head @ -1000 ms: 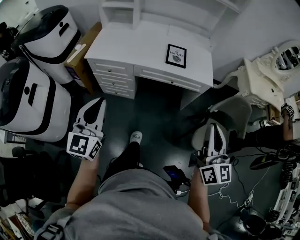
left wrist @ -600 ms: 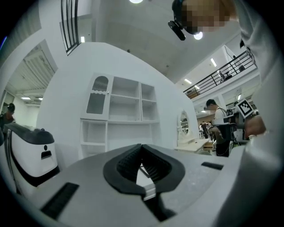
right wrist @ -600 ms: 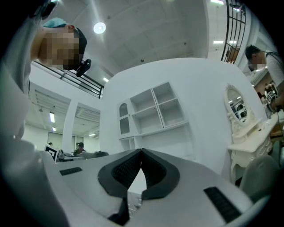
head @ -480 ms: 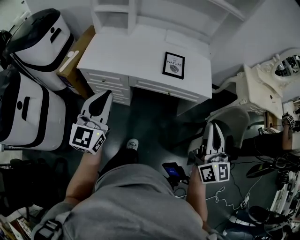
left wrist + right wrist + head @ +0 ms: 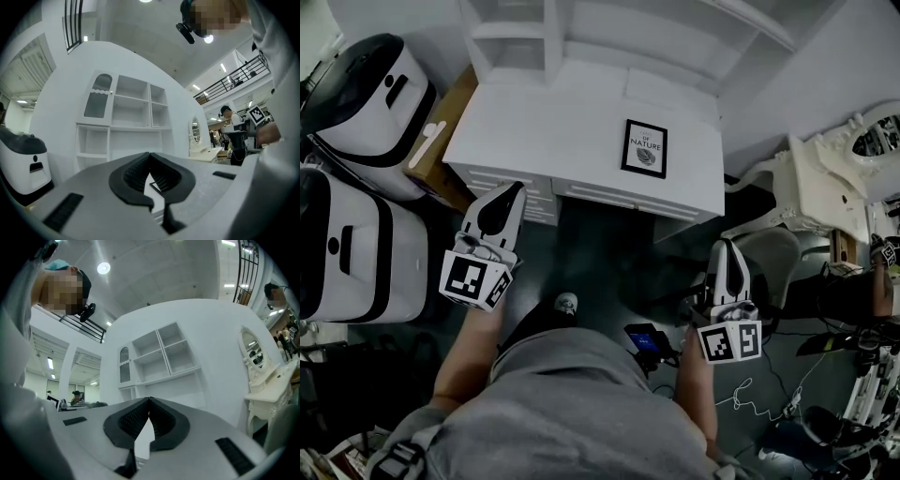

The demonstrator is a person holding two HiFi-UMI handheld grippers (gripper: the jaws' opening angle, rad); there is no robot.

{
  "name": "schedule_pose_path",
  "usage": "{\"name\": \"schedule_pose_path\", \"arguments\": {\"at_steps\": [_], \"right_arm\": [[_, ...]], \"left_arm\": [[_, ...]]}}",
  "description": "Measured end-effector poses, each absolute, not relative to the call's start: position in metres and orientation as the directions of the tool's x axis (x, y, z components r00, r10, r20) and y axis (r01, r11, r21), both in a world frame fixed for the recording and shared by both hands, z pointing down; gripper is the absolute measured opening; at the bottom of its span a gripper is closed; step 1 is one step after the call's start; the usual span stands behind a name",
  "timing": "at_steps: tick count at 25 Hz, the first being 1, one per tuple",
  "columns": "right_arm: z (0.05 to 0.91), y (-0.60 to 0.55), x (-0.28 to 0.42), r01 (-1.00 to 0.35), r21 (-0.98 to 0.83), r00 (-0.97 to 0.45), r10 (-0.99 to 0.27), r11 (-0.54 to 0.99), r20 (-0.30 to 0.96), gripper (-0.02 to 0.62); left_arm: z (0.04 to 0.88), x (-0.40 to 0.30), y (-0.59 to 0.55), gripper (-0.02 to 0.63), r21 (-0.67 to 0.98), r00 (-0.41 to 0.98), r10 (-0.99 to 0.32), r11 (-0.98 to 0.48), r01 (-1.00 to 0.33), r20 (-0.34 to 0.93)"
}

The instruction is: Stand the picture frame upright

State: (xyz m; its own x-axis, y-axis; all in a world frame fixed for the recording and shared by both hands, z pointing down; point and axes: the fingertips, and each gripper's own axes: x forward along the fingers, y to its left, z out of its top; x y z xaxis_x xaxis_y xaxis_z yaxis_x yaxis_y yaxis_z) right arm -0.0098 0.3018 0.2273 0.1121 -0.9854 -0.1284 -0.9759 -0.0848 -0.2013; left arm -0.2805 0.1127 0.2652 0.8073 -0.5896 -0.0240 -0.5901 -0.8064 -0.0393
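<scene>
A black border is seen round the picture frame (image 5: pixel 644 148), whose white sheet is printed with dark lettering and a small grey figure, and the desk (image 5: pixel 534 122) beneath it is painted plain white. The left gripper (image 5: pixel 516 187) and the right gripper (image 5: pixel 725 244) are coloured pale grey with black ribbed lining, and each is marked with black-and-white squares. The rounded machine (image 5: pixel 356 244) at the near left is white, banded in black, and the floor (image 5: pixel 600 253) is dark.

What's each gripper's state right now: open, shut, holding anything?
Left gripper: jaws closed, nothing between them.
Right gripper: jaws closed, nothing between them.
</scene>
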Motion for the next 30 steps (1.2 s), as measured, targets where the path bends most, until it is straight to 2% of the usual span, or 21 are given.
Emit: {"name": "schedule_pose_path", "arguments": {"at_steps": [18, 30], "right_arm": [[0.259, 0.231, 0.034, -0.957, -0.245, 0.171, -0.984, -0.153, -0.056, 0.026], [0.266, 0.186, 0.049, -0.963, -0.254, 0.112, -0.992, -0.095, -0.053, 0.026]], "left_arm": [[0.281, -0.241, 0.028, 0.008, -0.035, 0.831, -0.556, -0.831, -0.555, 0.018], [0.295, -0.223, 0.009, 0.008, -0.015, 0.818, -0.574, -0.819, -0.574, 0.037]]}}
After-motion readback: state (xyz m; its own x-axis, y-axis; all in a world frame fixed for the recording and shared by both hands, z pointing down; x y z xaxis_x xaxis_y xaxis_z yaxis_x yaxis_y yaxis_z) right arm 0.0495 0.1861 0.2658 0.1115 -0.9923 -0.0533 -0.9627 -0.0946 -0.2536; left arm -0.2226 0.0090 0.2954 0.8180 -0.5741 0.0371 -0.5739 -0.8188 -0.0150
